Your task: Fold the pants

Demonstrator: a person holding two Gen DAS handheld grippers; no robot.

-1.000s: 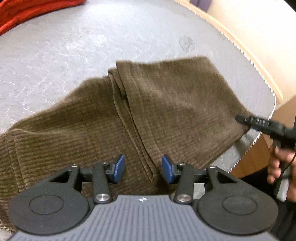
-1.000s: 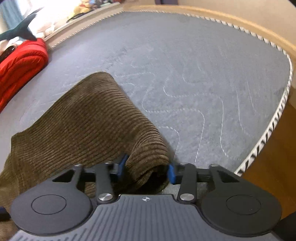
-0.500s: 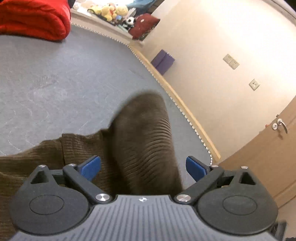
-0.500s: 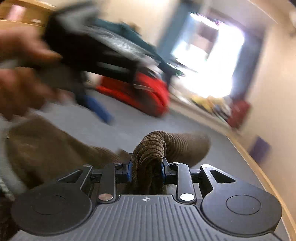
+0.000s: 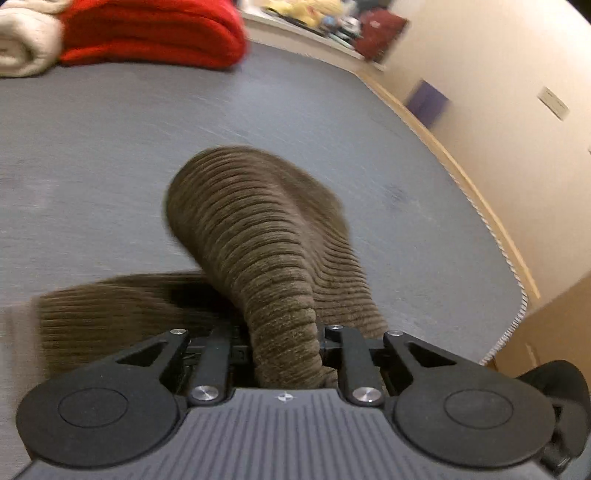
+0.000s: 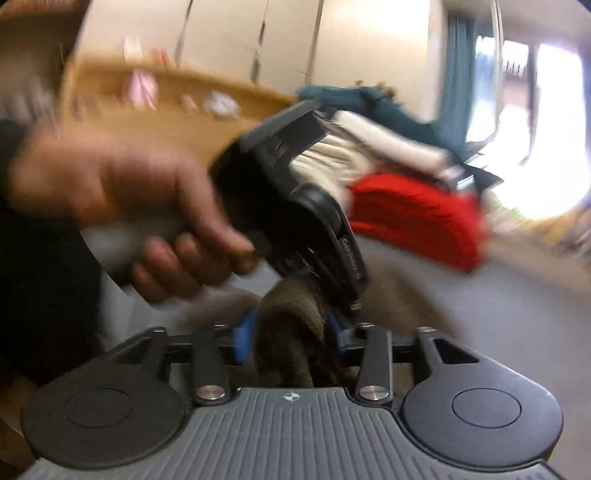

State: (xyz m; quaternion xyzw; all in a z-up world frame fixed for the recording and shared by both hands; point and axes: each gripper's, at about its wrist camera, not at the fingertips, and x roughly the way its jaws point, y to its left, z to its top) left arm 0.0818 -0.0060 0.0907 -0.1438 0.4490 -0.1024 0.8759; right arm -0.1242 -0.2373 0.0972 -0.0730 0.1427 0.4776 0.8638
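Note:
The brown corduroy pants [image 5: 266,236] lie partly on the grey mattress [image 5: 110,155], with a thick fold raised off it. My left gripper [image 5: 284,343] grips that fold. Its jaws are closing and the cloth hides the pads. In the right wrist view, another bunch of the pants [image 6: 291,332] sits between the blue pads [image 6: 243,336] of my right gripper [image 6: 288,332]. Those jaws are opening, and the cloth still fills the gap between them. Just above, a hand [image 6: 129,206] holds the left gripper's black body [image 6: 295,192], very close to the right gripper.
A folded red blanket [image 5: 147,33] and a rolled cream one [image 5: 22,48] lie at the mattress's far end. The piped mattress edge [image 5: 517,295] and wooden frame run along the right, with a wall and a purple box [image 5: 428,99] beyond.
The left jaws spread wide, then closed on a pants fold and lifted it. The right gripper swung round with its bunch to face the left hand, and its jaws stand slightly wider.

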